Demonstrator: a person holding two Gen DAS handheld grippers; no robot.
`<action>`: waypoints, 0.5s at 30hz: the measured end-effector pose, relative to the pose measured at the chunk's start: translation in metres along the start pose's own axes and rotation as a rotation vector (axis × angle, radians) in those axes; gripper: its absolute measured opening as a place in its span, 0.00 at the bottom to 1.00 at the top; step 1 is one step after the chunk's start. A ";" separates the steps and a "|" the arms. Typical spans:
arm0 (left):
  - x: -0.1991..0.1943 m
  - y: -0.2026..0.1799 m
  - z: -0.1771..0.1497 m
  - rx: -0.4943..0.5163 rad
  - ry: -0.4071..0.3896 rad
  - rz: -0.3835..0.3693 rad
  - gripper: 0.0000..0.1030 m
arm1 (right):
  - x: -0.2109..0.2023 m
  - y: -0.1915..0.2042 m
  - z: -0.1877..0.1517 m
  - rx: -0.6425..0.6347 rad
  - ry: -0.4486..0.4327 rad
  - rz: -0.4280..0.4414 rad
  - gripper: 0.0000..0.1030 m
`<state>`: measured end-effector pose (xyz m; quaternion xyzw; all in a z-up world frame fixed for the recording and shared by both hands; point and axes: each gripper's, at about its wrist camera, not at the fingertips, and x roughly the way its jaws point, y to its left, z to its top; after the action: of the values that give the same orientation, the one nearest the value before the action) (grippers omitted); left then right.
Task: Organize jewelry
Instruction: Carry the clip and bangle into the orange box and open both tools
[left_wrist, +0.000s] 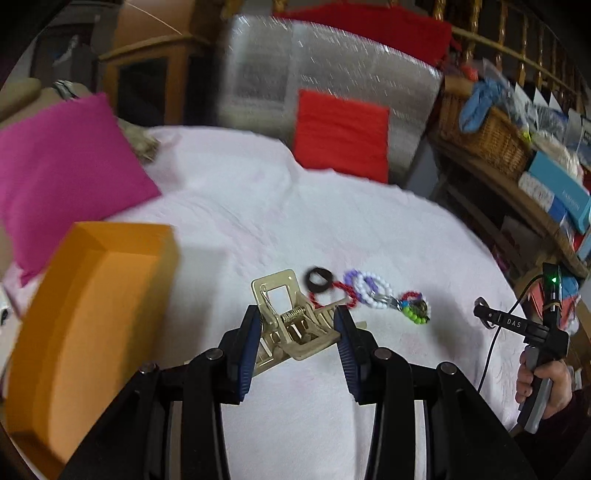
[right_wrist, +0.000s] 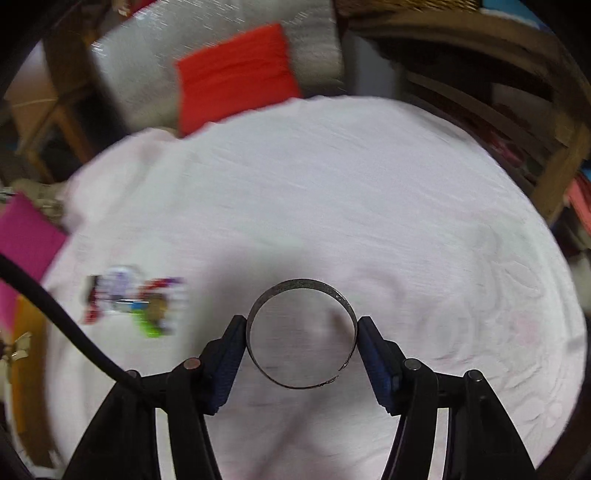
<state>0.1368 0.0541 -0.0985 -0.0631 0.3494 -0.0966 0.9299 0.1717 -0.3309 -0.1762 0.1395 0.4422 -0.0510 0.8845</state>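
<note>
**Both grippers loaded over the white bed cover**

The left gripper (left_wrist: 297, 325) has its jaws clamped on a cream-gold plastic claw hair clip (left_wrist: 286, 319), the blue pads pressing its two sides. The clip's long axis runs away from the camera and leans a little left, its flat squared handle end pointing toward the far edge of the bed, the spring showing in the middle and the toothed end nearest the camera. The gripper points downward at a slant, above the white quilted bed cover (left_wrist: 258, 206).

The right gripper (right_wrist: 302, 334) has its jaws gripping a thin dark metal bangle (right_wrist: 301, 290) by opposite sides. The bangle's opening faces the camera, so the cover shows through it; a small gap in the band sits at its lower right. In the left wrist view a hand (left_wrist: 543, 384) holds this gripper's handle near the right edge of the bed, a black cable trailing from it.

An orange rectangular open box (left_wrist: 92, 325) lies at the left edge of the bed; the inside that shows holds nothing. A cluster of beaded bracelets (left_wrist: 373, 295), white, purple, red and green, lies mid-bed with a black ring-shaped band (left_wrist: 319, 280) at its left end. A magenta cushion (left_wrist: 62, 173) and a red cushion (left_wrist: 341, 134) sit toward the far edge.
</note>
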 end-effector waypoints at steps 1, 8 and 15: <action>-0.015 0.008 -0.001 0.003 -0.019 0.025 0.41 | -0.005 0.010 -0.001 -0.012 -0.011 0.029 0.62; -0.085 0.084 -0.021 -0.065 -0.041 0.233 0.41 | -0.065 0.166 -0.022 -0.269 -0.084 0.364 0.62; -0.092 0.153 -0.068 -0.187 0.044 0.343 0.41 | -0.085 0.352 -0.065 -0.568 -0.011 0.599 0.62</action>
<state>0.0448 0.2201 -0.1191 -0.0865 0.3827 0.0948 0.9149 0.1454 0.0219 -0.0746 0.0121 0.3738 0.3319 0.8660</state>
